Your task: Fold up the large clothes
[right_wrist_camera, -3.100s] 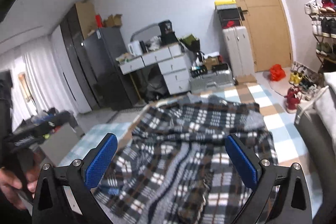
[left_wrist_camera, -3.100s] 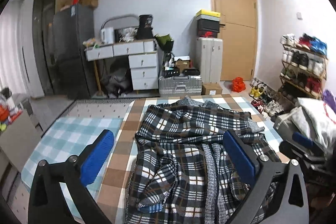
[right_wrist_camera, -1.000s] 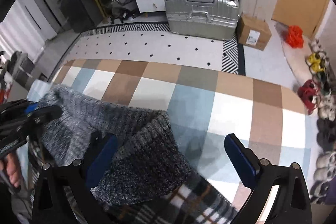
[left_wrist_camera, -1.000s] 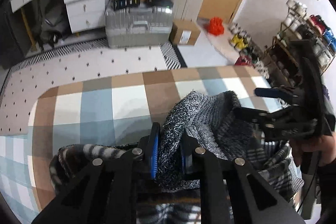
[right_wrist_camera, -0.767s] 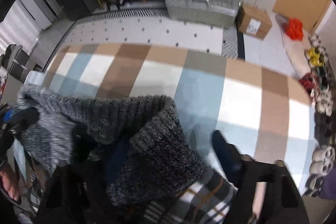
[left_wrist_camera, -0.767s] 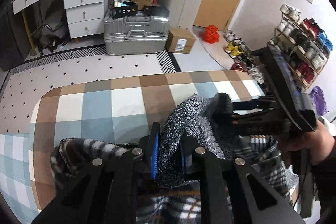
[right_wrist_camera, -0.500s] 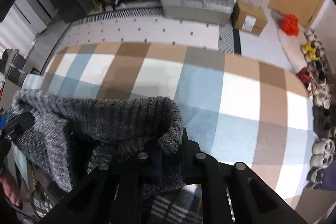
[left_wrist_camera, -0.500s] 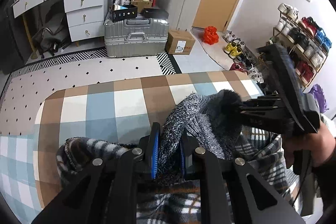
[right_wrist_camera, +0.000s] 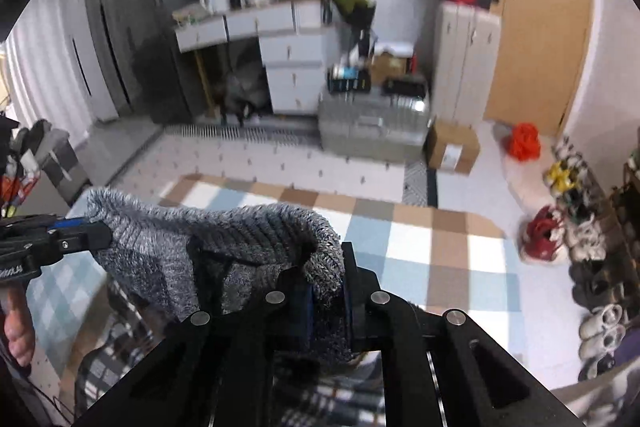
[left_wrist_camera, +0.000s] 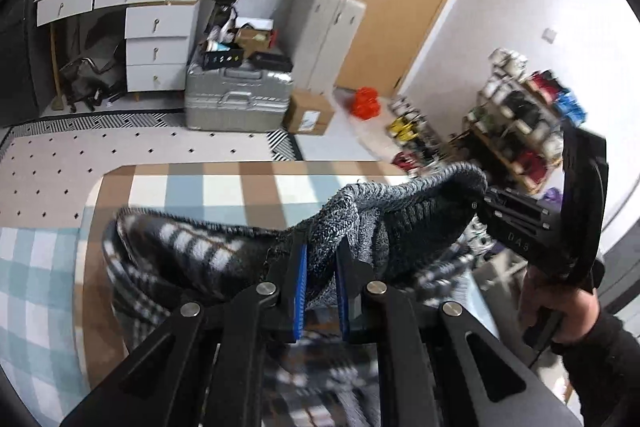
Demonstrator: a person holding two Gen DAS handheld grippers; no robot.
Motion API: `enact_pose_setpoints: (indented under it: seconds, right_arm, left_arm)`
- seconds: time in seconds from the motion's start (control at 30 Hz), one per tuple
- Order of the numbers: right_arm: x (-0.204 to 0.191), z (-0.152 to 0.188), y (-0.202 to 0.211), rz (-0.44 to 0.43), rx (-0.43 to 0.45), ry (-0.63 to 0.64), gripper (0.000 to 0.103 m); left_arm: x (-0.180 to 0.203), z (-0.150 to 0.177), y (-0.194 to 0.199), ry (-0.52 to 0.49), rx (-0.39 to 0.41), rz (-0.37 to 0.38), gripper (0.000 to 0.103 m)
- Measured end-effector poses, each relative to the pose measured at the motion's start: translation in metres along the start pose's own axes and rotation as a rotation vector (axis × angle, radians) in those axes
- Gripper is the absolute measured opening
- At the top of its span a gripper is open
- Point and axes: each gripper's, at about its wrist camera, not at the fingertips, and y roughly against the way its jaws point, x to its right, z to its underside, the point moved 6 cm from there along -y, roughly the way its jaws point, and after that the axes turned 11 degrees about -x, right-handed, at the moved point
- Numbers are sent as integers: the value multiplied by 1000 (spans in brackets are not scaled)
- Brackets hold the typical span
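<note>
Standing beside the checked bed (left_wrist_camera: 224, 187), I see the left hand-held gripper (left_wrist_camera: 322, 285) pinching the grey knit collar band of the plaid garment (left_wrist_camera: 188, 259), its blue pads (left_wrist_camera: 301, 291) drawing tighter on the fabric. To the right, the right hand-held gripper (right_wrist_camera: 326, 301) is pressed together on the same knit band (right_wrist_camera: 224, 227) a little further along, so the collar edge hangs stretched between the two, raised above the bed while the plaid body trails down onto it.

By my reckoning this is the lift-and-spread step: the garment is taken by its top edge, ready to be shaken flat. The next move probably calls for drawing both grips apart evenly and laying the cloth down smooth (a slack middle would wrinkle).

Beyond the foot of the bed stand a silver suitcase (left_wrist_camera: 236, 99), a cardboard box (right_wrist_camera: 452, 147) and, far right, a shoe rack (left_wrist_camera: 524, 115); none blocks the bed itself.
</note>
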Motion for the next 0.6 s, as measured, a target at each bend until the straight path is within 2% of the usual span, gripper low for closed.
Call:
enact_pose_setpoints:
  seconds: [0.1,0.2,0.3,0.37,0.43,0.47,0.5,0.6]
  right_arm:
    - [-16,33,35,-30,44,7,10]
    - [-37,81,65,-55,79,30,10]
    - [-41,122,78,-91,82,-8,10]
    - [-40,152,74,-142,48,-62,10]
    - [-37,183,65,-176,10,-131,10]
    - [-36,199,57,-199,-19,-163,10]
    - [-34,211,52,-212,-41,-185,10]
    - [-36,247,32,-276,-109,-266,11]
  left_arm:
    - [9,24,12,12,3,25,8]
    - [19,61,28,-7,14,44,8]
    - [22,95,33,-7,2,73,8]
    - [21,113,28,32,-37,143,7]
    - [10,132,10,142,-117,288,7]
    - [2,140,2,186,-135,315,7]
    - [-7,148,-6,225,-145,315,7]
    - [-19,164,-23,264,-186,312,7]
